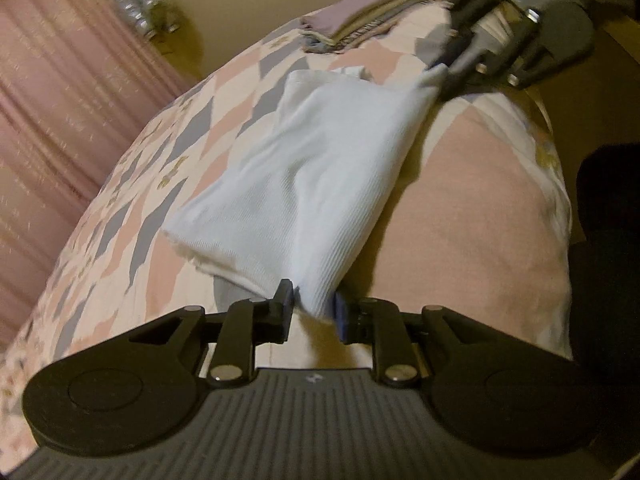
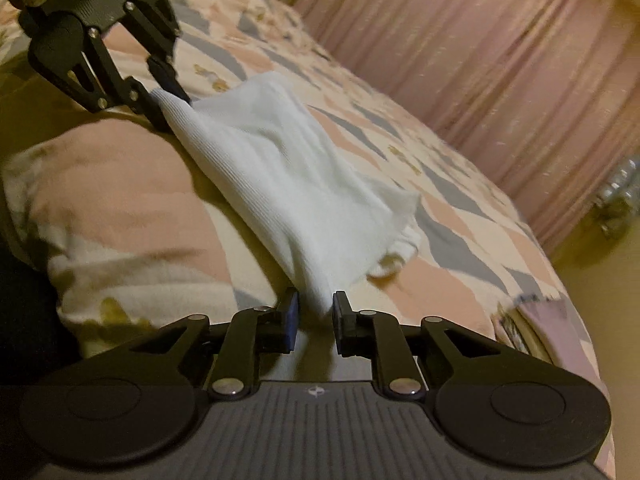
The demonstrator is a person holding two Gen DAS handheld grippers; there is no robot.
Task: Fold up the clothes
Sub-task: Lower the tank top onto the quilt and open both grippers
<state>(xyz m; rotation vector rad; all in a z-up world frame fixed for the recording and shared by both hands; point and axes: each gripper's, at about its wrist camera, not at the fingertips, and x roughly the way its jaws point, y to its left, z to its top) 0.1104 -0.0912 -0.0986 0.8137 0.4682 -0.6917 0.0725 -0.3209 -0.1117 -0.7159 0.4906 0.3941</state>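
In the left wrist view, nearest to the camera, at the bottom centre of the frame, is the left gripper [image 1: 312,314]. Its two fingers are closed on one corner of a white ribbed garment [image 1: 304,168], and the cloth is pinched between the pads. From there the garment goes up and to the right across the middle of the frame. Its other end is held by the right gripper [image 1: 444,74] in the upper right, whose fingers are clamped on that corner. The garment hangs between the two grippers above a patterned bedspread [image 1: 152,200] with pink, grey and cream shapes. One loose edge of the cloth touches the bedspread at the left. At the top centre a stack of folded clothes [image 1: 360,20] lies on the bed. A pink curtain [image 1: 60,100] fills the left side.

In the right wrist view, the right gripper [image 2: 316,314] is at the bottom centre, with the jaws pressed on the lower corner of the white ribbed garment [image 2: 288,168]. The cloth goes up to the upper left, where the left gripper [image 2: 170,98] holds the other corner tightly. The patterned bedspread [image 2: 440,220] is under the garment. The pink curtain [image 2: 500,60] is in the upper right. The stack of folded clothes [image 2: 552,320] shows at the right edge, low in the frame.
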